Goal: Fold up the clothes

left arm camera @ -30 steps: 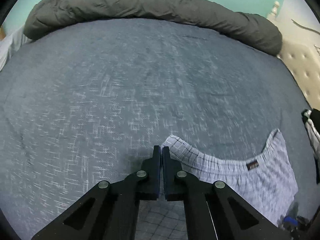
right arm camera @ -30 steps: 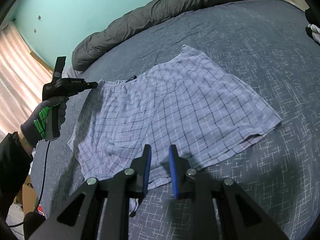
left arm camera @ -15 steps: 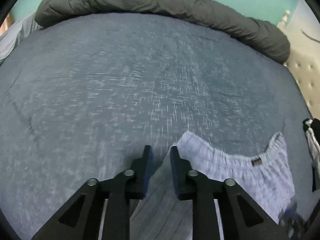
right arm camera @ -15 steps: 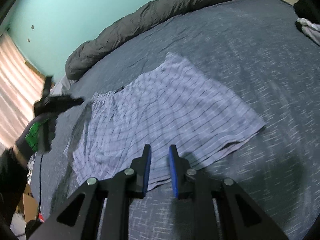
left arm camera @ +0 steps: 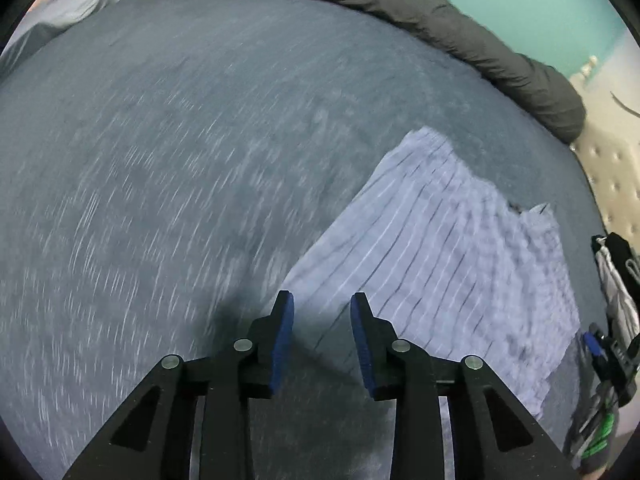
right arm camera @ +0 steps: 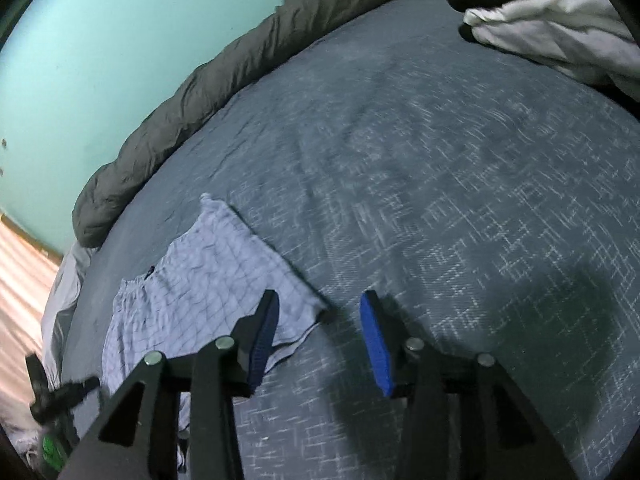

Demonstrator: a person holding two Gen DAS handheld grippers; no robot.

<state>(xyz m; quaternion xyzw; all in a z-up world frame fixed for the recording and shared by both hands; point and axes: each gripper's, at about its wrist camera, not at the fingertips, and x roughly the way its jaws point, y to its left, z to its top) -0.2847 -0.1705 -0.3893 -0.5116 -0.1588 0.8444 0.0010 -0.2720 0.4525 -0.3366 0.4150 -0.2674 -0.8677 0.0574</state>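
Across a blue-grey bedspread (left arm camera: 168, 168), a pair of pale checked shorts (left arm camera: 448, 264) lies flat, with a rolled dark duvet (left arm camera: 420, 4) along the far edge against a turquoise wall (right arm camera: 100, 48). Beyond the duvet's end stands a tufted cream headboard (left arm camera: 608, 176), and a heap of white and black clothes (right arm camera: 560, 36) sits at the bed's edge, well apart from the shorts. Nothing lies on the shorts. Seen from the left wrist camera, their long axis runs diagonally from near the left gripper (left arm camera: 322, 304) up toward the duvet, the gathered waistband at the right with a small dark label (left arm camera: 516, 209) too blurred to read. Left gripper's blue-padded jaws stand apart, empty, just above the shorts' near edge. From the right wrist camera, the right gripper (right arm camera: 320, 306) hangs with jaws wide apart, holding nothing, over the shorts' hem corner (right arm camera: 316, 300). Both views are smeared by motion.
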